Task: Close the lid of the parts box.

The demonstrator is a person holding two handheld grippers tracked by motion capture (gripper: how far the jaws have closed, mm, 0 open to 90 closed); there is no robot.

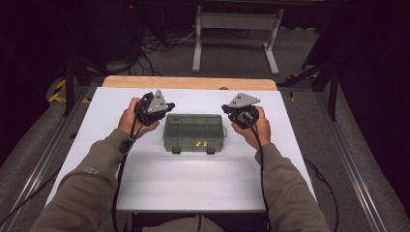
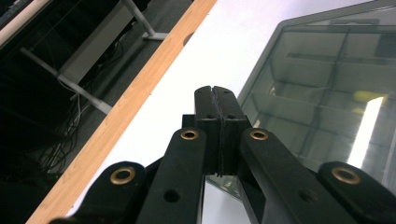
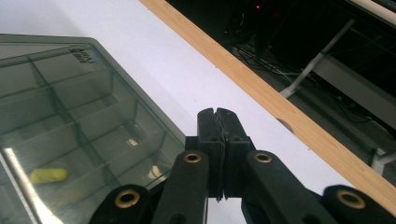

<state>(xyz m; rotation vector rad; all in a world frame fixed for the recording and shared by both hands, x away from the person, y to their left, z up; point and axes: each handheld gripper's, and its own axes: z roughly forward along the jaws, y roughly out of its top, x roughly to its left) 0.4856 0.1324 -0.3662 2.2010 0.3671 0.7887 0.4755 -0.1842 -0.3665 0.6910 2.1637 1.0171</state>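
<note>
**Both pairs of fingers clenched beside the closed organiser box**

Fingers of our left gripper (image 1: pixel 169 107) and right gripper (image 1: pixel 225 109) are clenched with nothing between them; in each gripper view the black jaws meet flat.

We work over a white rectangular tabletop (image 1: pixel 193 179) with a pale wooden far edge (image 1: pixel 188 82). Near its middle lies the smoky transparent plastic compartment box (image 1: pixel 194 133), lid down, with two dark latches (image 1: pixel 175 150) on our near side. Thin partitions divide it into cells. Small yellow pieces (image 1: pixel 201 143) sit in a near cell.

Our box lies between the two grippers: the left fingertips hover at its far left corner, the right ones at its far right corner, just beside it.
</note>
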